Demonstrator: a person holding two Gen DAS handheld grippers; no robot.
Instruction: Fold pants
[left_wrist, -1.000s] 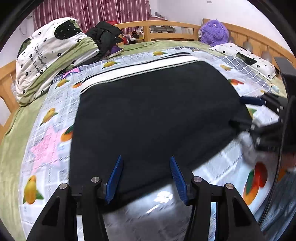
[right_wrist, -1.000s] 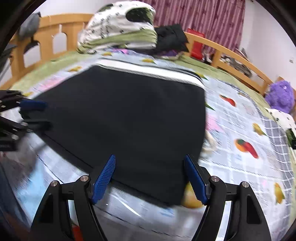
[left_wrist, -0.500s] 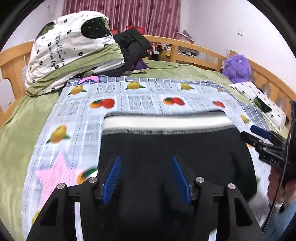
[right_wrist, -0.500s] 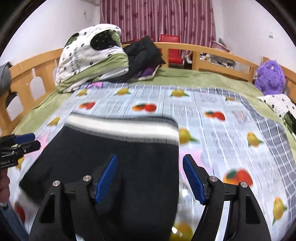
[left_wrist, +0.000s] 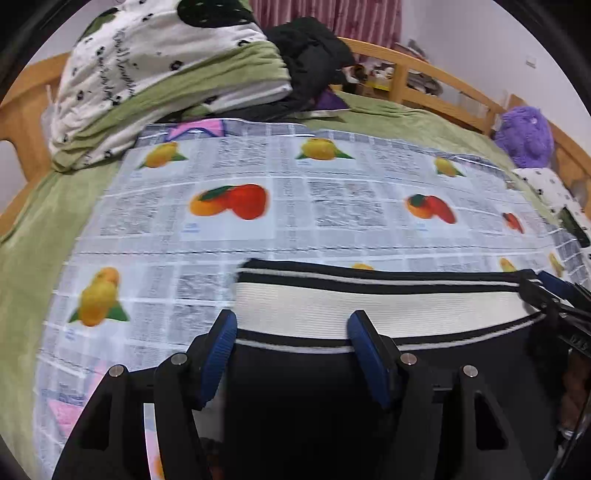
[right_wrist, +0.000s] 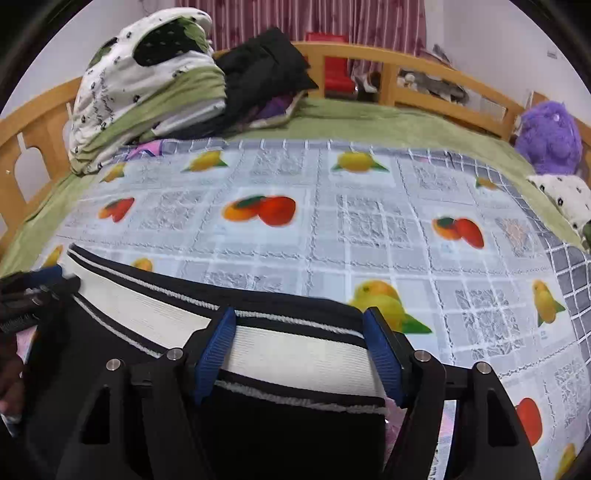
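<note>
Lying crosswise: pants (left_wrist: 332, 406); waistband (left_wrist: 369, 308) fwd

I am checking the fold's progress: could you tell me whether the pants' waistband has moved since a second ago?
Yes. The waistband has come toward the cameras, away from the folded quilt at the bed's far end.

My left gripper (left_wrist: 291, 334) points forward and slightly down, its blue-padded fingers (left_wrist: 364, 341) spread wide. My right gripper (right_wrist: 301, 330) sits level beside it, spread just as wide. Each shows at the edge of the other's view.
</note>
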